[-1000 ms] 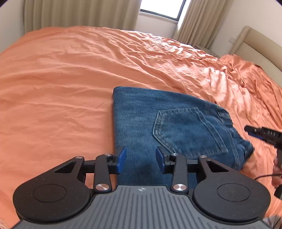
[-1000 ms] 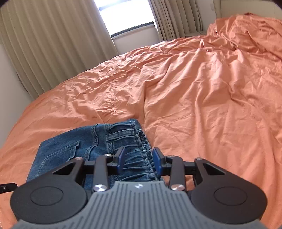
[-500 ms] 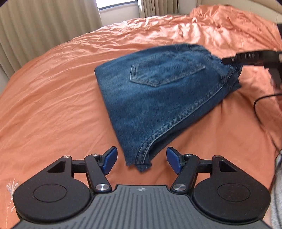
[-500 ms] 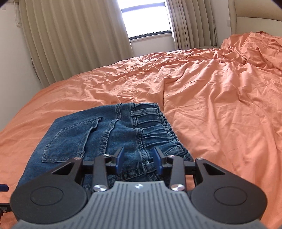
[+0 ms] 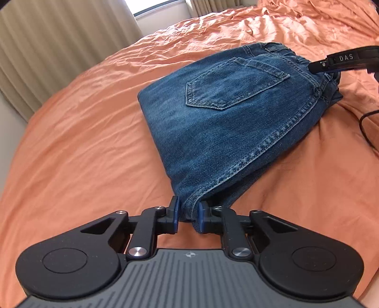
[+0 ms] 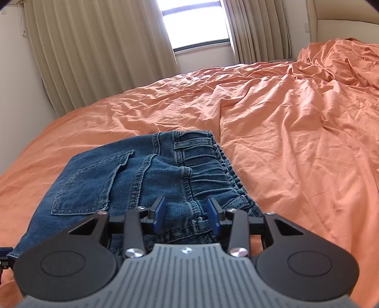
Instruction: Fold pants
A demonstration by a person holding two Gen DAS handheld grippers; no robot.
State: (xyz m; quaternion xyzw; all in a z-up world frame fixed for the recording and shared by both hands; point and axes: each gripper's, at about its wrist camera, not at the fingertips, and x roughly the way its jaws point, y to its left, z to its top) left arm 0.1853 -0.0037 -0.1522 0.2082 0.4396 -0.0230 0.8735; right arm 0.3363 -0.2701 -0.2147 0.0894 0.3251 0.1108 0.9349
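Blue denim pants (image 5: pixel 213 123), folded into a compact stack, lie flat on the orange bedsheet (image 5: pixel 71 142). Back pocket (image 5: pixel 234 83) faces up, stitching pale. Elastic gathered waistband (image 6: pixel 213 175) with belt loops forms one end; the opposite end narrows to a folded corner (image 5: pixel 189 206). One long side is a clean fold, the other shows a seamed edge with layers beneath.

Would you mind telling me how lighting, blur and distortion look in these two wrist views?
Left wrist view: sharp, soft daylight, fisheye bends the orange bed around the jeans. Right wrist view: window blown out white, curtains bowed, jeans evenly lit, dark vignette at the corners.
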